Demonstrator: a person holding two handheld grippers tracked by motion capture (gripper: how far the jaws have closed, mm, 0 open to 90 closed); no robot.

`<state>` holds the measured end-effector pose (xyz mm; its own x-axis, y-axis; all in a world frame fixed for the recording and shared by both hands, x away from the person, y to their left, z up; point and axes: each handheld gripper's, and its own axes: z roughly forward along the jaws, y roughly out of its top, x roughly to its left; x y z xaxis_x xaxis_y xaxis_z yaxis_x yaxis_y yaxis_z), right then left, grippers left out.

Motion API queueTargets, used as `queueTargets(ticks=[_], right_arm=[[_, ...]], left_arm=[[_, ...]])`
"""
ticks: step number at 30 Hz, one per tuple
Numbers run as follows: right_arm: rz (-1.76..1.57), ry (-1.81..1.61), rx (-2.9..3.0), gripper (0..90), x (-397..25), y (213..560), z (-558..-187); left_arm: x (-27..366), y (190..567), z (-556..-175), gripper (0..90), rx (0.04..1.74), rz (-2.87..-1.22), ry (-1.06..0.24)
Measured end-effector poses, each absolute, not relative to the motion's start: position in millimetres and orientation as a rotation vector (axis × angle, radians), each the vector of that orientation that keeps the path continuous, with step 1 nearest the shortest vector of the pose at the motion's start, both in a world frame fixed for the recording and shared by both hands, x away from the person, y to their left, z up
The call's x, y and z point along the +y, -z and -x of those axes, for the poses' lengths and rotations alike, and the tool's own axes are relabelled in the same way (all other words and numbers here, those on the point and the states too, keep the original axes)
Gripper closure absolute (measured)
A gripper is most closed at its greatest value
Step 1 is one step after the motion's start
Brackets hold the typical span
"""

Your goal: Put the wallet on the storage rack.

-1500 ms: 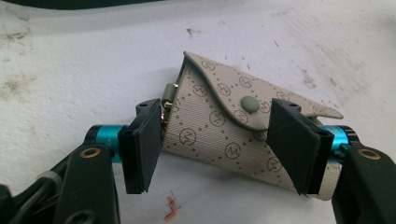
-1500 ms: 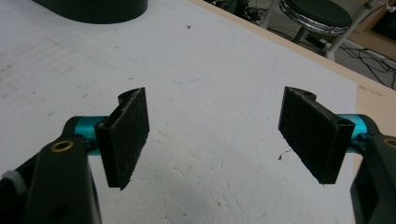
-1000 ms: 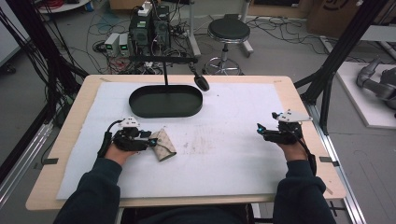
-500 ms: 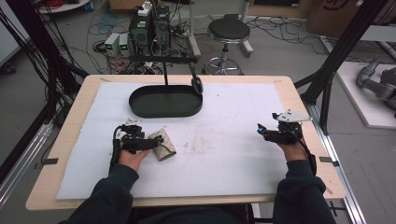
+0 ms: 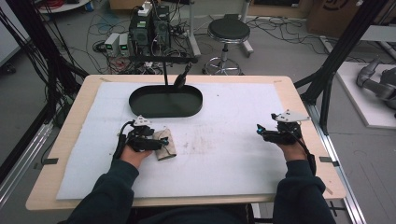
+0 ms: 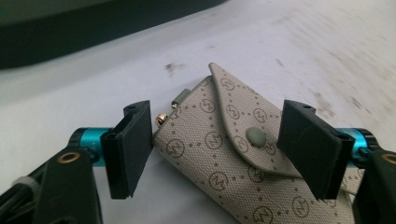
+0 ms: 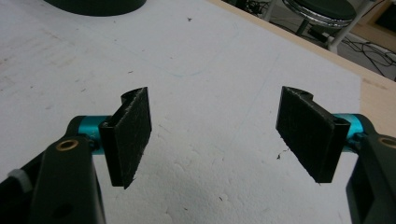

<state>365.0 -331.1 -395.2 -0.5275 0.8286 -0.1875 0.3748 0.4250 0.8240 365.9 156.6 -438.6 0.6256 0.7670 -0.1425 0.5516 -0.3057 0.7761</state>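
I see a small beige pouch (image 6: 233, 154) with a printed logo pattern, its pointed flap snapped shut, lying flat and askew on the white mat (image 5: 224, 149), near a black tray (image 5: 166, 100).

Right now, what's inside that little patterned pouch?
Can't tell: the pouch has its flap snapped shut. A small metal bit pokes out by its corner. The open left gripper straddles it.

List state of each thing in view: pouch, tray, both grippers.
Pouch: flat on the mat, flap shut over the snap, between the open jaws.
Tray: on the mat, nothing inside.
Left gripper: open, jaws on either side of the pouch.
Right gripper: open, holds nothing, over bare mat.
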Motion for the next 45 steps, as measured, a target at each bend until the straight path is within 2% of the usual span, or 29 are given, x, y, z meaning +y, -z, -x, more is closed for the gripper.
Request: queueTargets(ticks=[3, 6, 9, 16, 18, 21, 24, 28, 30, 33, 36, 38, 45], right_arm=[[-1.006, -1.0, 2.094, 27.2, -330.7, 395.3, -364.9], [-1.01, -1.001, 2.095, 27.2, -331.0, 395.5, -365.2], [-1.011, -1.0, 2.097, 27.2, -331.7, 395.8, -365.7], [-1.004, -0.994, 2.103, 27.4, -330.8, 396.4, -365.6], [-1.003, -0.995, 2.105, 27.4, -330.5, 396.4, -365.4], [-1.006, -0.993, 2.107, 27.5, -331.5, 396.3, -365.5], [-1.008, -0.994, 2.107, 27.5, -331.9, 396.7, -365.5], [-1.005, -0.992, 2.112, 27.6, -331.3, 396.9, -365.6], [-0.998, -0.994, 2.114, 29.6, -331.0, 397.1, -365.7], [-0.997, -0.994, 2.121, 30.6, -330.6, 397.0, -365.3], [-0.999, -0.995, 2.12, 30.6, -330.8, 397.1, -365.5], [-0.999, -0.996, 2.118, 30.5, -331.3, 397.2, -365.9], [-1.006, -0.999, 2.118, 30.5, -331.7, 397.5, -365.8]], left_arm=[[159.7, 439.3, -370.6, 29.7, 0.945, -2.015, -0.3], [156.8, 437.0, -368.9, 27.5, 1.084, -1.961, -0.27], [150.1, 432.9, -354.7, 27.1, 1.278, -1.857, -0.333], [120.3, 438.6, -339.3, 18.6, 1.337, -1.865, -0.407], [116.3, 442.1, -340.2, 13.1, 1.331, -1.895, -0.428], [117.7, 442.6, -342.1, 13.1, 1.295, -1.926, -0.419], [123.1, 440.2, -345.8, 19.0, 1.205, -1.982, -0.372], [138.5, 438.4, -356.7, 26.7, 1.002, -2.078, -0.245], [146.3, 437.3, -360.8, 31.6, 0.919, -2.104, -0.216], [156.6, 437.4, -365.2, 35.2, 0.88, -2.104, -0.209], [159.5, 437.3, -365.2, 32.0, 1.02, -2.039, -0.205], [158.3, 437.9, -362.1, 26.7, 1.087, -1.991, -0.241], [142.4, 442.8, -354.6, 20.5, 0.979, -2.076, -0.385]])
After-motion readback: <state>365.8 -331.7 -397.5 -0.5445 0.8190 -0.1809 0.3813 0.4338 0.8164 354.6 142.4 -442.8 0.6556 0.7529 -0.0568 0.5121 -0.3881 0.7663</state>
